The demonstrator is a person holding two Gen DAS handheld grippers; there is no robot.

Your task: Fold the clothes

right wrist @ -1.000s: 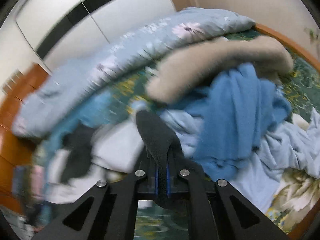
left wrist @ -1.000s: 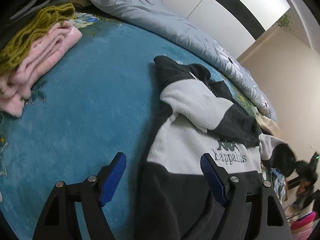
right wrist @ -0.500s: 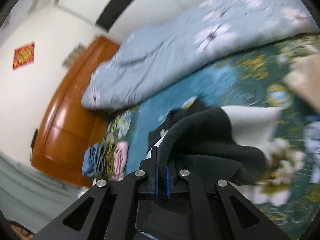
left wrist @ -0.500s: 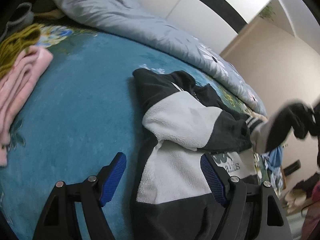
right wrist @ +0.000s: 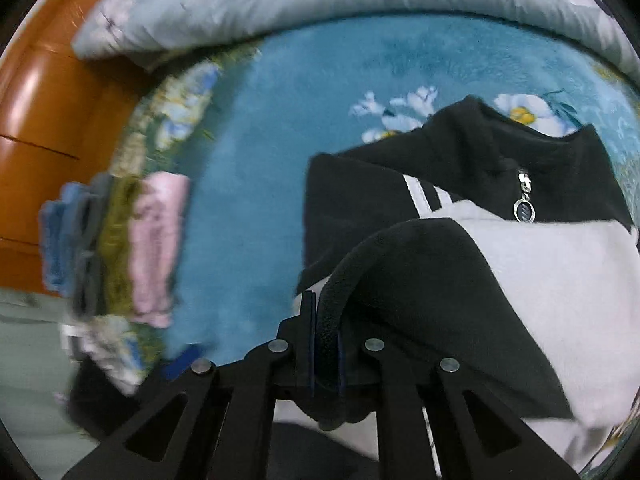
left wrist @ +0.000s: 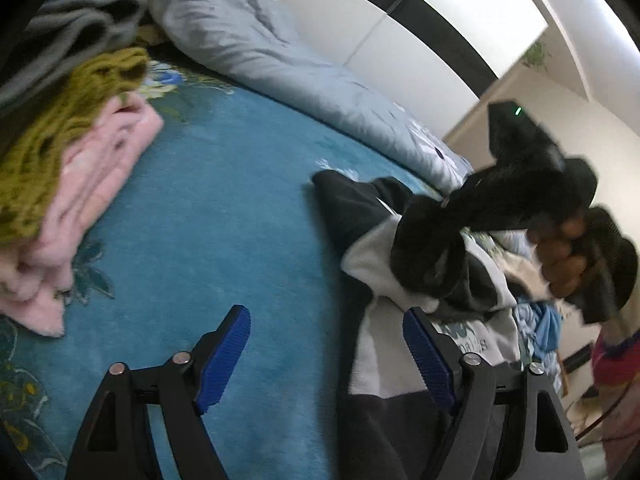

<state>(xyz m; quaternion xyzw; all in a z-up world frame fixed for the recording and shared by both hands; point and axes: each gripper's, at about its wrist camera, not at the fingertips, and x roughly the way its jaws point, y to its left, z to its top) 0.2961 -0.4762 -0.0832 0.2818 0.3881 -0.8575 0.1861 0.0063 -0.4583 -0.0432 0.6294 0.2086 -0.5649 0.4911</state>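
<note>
On the blue blanket (right wrist: 256, 184), right gripper (right wrist: 325, 344) clamps fleece jacket (right wrist: 560, 280) cuff.

A home bedroom is showing here: a teal floral bed cover (left wrist: 224, 216) is lying under a rumpled quilt (right wrist: 320, 4), an orange wooden headboard (right wrist: 44, 120) rising beyond folded laundry (left wrist: 60, 184).

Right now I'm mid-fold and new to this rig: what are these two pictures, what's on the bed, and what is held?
There is no robot: a person holds two hand grippers, each with a fisheye camera looking along its fingers. The left wrist view shows the left gripper open above the blue blanket. The right wrist view shows the right gripper shut on the black sleeve of the black-and-white fleece jacket. A folded stack lies beside it.
</note>
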